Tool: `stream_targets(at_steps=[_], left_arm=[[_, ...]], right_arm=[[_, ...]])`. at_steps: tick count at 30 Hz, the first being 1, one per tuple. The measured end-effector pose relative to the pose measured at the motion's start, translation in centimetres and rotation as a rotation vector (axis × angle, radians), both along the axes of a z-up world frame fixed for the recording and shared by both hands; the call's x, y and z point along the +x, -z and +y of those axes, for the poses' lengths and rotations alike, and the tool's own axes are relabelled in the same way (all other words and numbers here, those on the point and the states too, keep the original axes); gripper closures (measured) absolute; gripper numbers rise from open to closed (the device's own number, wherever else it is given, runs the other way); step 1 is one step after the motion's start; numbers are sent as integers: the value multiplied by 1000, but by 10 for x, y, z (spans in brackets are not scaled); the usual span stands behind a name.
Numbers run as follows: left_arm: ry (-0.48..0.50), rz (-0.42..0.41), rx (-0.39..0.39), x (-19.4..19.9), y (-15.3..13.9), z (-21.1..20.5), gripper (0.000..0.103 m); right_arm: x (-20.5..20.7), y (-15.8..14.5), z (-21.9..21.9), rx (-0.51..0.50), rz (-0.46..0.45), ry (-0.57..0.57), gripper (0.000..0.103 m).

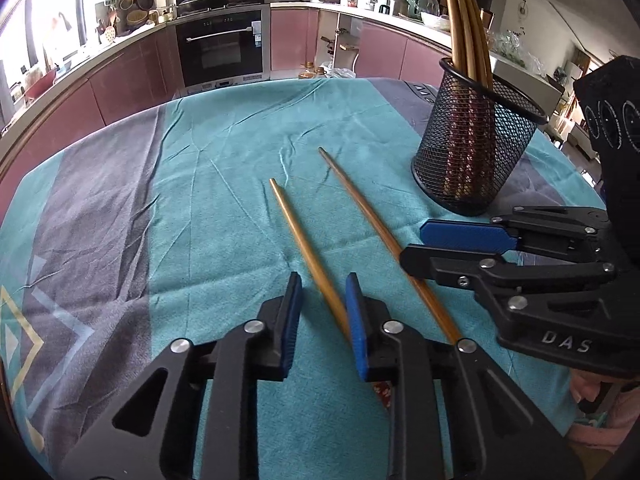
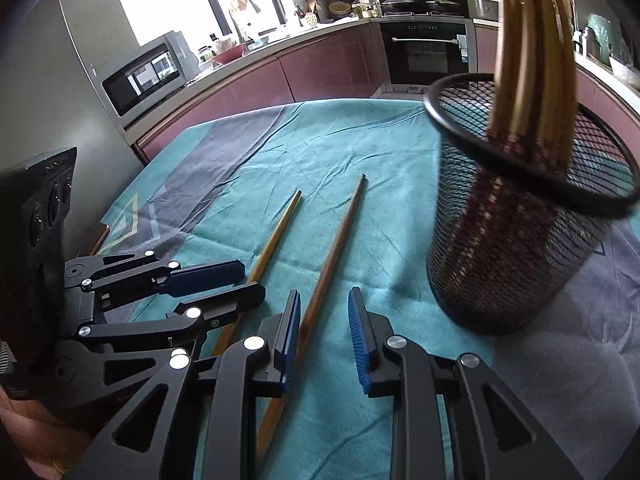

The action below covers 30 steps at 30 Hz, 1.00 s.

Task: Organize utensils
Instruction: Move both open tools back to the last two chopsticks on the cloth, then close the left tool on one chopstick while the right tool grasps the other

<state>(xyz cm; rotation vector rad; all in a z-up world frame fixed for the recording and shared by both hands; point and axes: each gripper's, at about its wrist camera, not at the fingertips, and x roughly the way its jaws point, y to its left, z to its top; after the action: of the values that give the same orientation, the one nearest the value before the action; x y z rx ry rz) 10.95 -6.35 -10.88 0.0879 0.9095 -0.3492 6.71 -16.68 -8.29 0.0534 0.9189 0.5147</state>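
Two wooden chopsticks lie side by side on the teal tablecloth. My left gripper [image 1: 323,283] is open, its jaws either side of the near end of the left chopstick [image 1: 306,254], which also shows in the right wrist view [image 2: 272,236]. My right gripper [image 2: 324,300] is open over the right chopstick [image 2: 332,256], which shows in the left wrist view too [image 1: 368,216]. The right gripper [image 1: 416,246] appears at the right of the left wrist view, the left gripper [image 2: 250,280] at the left of the right wrist view. A black mesh holder [image 1: 476,148] [image 2: 520,232] stands to the right with several chopsticks upright in it.
The table [image 1: 200,184] is round, with a teal and grey cloth; its far edge curves toward pink kitchen cabinets [image 1: 128,80] and an oven [image 1: 222,48]. A microwave [image 2: 148,72] stands at the left of the right wrist view.
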Motion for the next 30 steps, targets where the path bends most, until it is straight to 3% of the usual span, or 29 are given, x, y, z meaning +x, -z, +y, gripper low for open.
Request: stream_targets(at_steps=[9, 13, 16, 30], left_arm=[[-14, 6, -6, 3, 1, 4, 87], [-23, 11, -10, 7, 1, 3, 89], [-31, 9, -13, 7, 1, 2, 90], [-48, 11, -42, 1, -1, 5, 95]], right_arm=[[4, 3, 16, -84, -30, -3, 79], [5, 3, 16, -94, -36, 14, 85], [6, 4, 12, -64, -23, 25, 92], [-2, 3, -9, 65, 27, 56, 97]])
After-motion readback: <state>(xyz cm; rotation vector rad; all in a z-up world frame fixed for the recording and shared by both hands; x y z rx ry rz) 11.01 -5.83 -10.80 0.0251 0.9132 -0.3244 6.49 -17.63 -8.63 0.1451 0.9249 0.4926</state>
